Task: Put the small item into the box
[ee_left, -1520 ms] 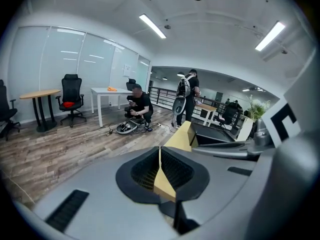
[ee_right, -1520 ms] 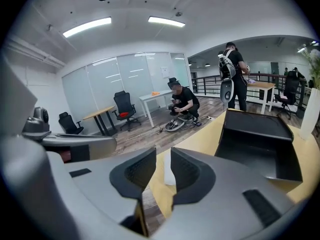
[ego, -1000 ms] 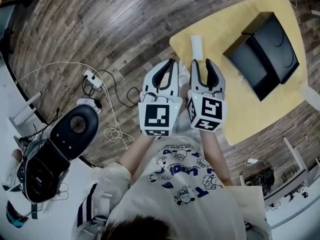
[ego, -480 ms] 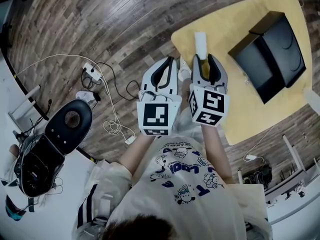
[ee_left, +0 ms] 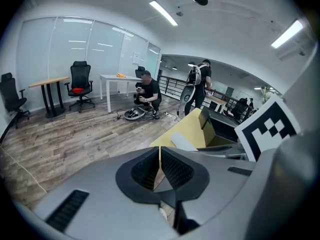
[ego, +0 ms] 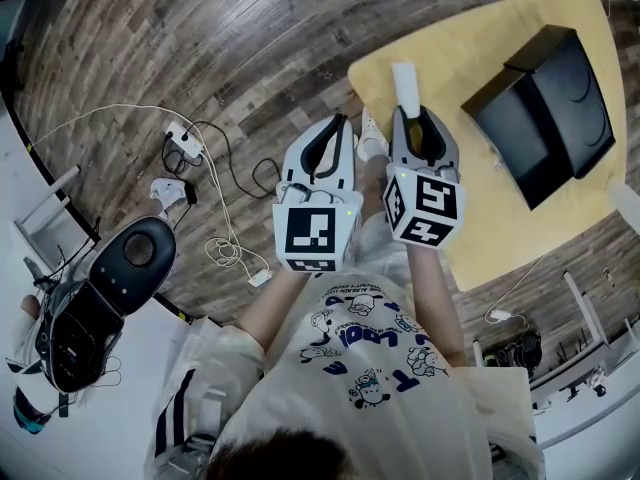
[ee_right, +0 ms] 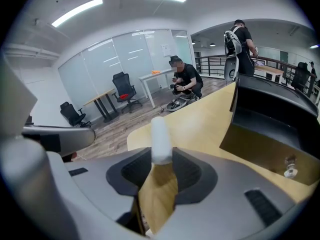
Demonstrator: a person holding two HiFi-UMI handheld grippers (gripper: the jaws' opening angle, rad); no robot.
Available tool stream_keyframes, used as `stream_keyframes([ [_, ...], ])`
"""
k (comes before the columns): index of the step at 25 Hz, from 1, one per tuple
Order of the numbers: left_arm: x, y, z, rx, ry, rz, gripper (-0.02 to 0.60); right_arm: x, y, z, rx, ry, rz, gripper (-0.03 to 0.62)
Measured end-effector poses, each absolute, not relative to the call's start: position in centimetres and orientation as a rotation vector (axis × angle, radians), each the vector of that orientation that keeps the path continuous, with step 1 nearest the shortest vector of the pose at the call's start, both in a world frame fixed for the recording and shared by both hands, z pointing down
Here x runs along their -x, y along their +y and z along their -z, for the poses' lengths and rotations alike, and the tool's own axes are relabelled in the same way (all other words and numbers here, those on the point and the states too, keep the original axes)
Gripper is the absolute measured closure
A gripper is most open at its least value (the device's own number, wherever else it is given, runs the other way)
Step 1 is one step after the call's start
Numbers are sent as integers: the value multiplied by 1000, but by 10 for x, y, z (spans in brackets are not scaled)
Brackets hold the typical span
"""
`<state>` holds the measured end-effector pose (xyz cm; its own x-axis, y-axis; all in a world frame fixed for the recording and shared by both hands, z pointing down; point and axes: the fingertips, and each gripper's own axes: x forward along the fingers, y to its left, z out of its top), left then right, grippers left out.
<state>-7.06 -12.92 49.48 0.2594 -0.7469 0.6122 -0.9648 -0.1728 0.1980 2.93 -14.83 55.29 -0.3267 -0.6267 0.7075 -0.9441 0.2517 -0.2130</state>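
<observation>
Ahead, white item (ego: 404, 80), blk box (ego: 545, 118), floor cables (ego: 230, 258)

One white tube (ego: 404, 80), one black box (ego: 545, 108) and one yellow table (ego: 480, 218).

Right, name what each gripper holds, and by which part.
The right gripper, its jaws having just closed further, pinches the near end of the white cylinder. The left gripper is shut, empty.
</observation>
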Motion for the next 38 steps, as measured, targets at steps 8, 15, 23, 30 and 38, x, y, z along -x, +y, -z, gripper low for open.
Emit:
stream_keyframes([
  [8, 76, -126, -489, -1994, -1560, -497, 558, -28, -144, -543, -1467, -2049, -852, 453],
  [15, 70, -132, -469, -2039, -1562, -463, 558, -33, -143, -514, -1536, -2073, -833, 453],
  [23, 49, -140, -448, -2135, -1526, -432, 558, -53, -145, -490, -1651, -2073, -808, 453],
  [30, 16, -155, -431, -2233, -1458, -421, 558, -90, -151, -474, -1789, -2016, -809, 453],
  [38, -20, -162, -422, -2309, -1372, -428, 558, -129, -145, -468, -1907, -1936, -824, 453],
])
